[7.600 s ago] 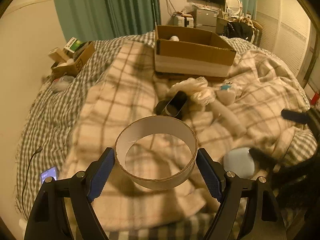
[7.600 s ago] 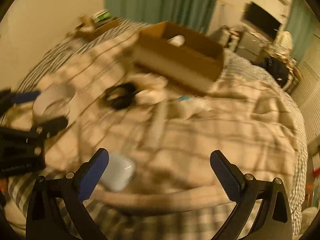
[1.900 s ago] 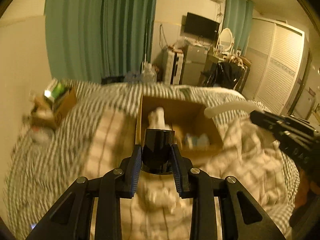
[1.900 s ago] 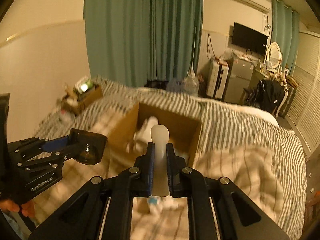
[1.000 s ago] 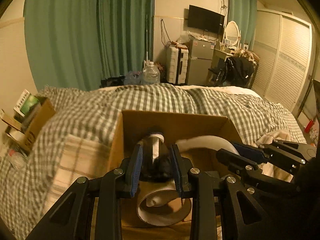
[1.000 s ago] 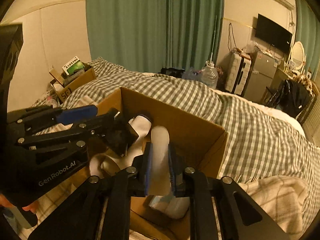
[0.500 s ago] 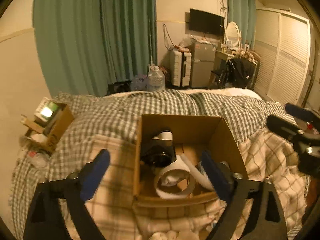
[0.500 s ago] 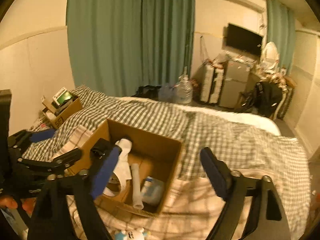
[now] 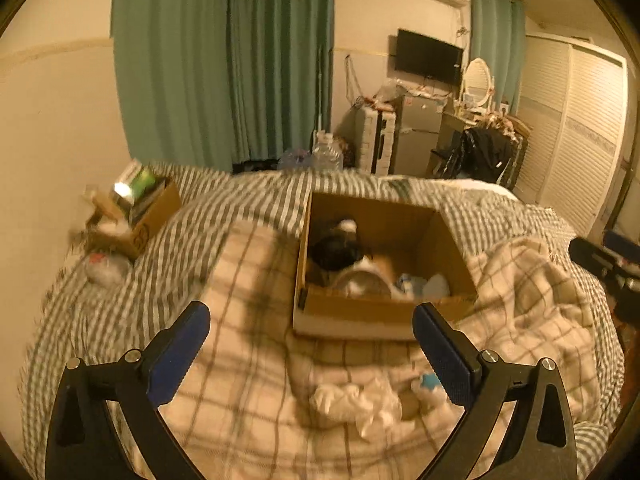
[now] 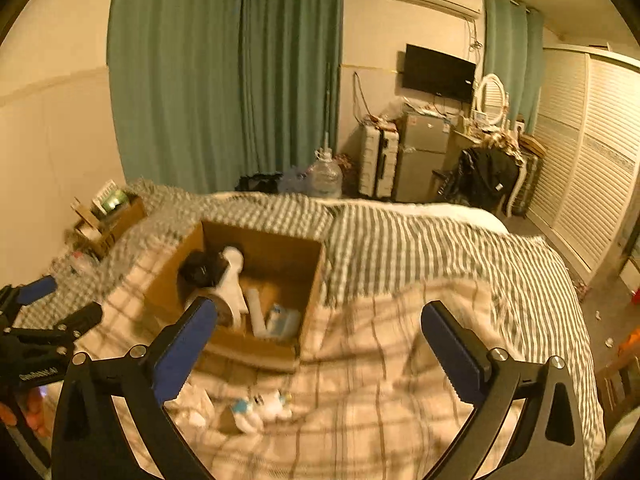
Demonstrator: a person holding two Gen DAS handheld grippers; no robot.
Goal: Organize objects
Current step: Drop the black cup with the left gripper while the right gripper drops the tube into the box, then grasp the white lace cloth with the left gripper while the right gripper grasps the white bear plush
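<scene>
My right wrist view gives the clearest look into the cardboard box (image 10: 256, 292): a black cylinder (image 10: 200, 269) at the far left corner, a white bottle (image 10: 232, 280) leaning beside it, a white tube (image 10: 255, 312) lying along the floor toward the near wall, a pale blue-white pack (image 10: 282, 320) at the near right corner, and part of a cardboard ring (image 10: 224, 312) half hidden behind my left finger pad. From the left wrist view the same cardboard box (image 9: 380, 312) is seen over its near wall, so contents are smeared: the black cylinder (image 9: 332, 254) and the ring (image 9: 362, 282) read, the rest is blur. Only the left view shows the crumpled white wad (image 9: 356, 404) clearly on the plaid blanket (image 9: 240, 360), in front of the box near the blanket's near edge, with a small white-and-blue item (image 9: 430, 384) just beside it; the right view shows that item (image 10: 260, 406) sharper, the wad (image 10: 192, 406) partly cut by my finger. Right view alone shows the left gripper (image 10: 52, 308) from the side at the left edge of the bed; left view catches the right gripper (image 9: 608, 252) at the right edge, blurred. Left gripper (image 9: 312, 352) is spread wide, nothing between the pads, touching nothing, above the blanket. Right gripper (image 10: 320, 344) is equally wide, empty, above the blanket to the right of the box. A smaller box of clutter (image 9: 136, 216) sits at the bed's far left corner.
</scene>
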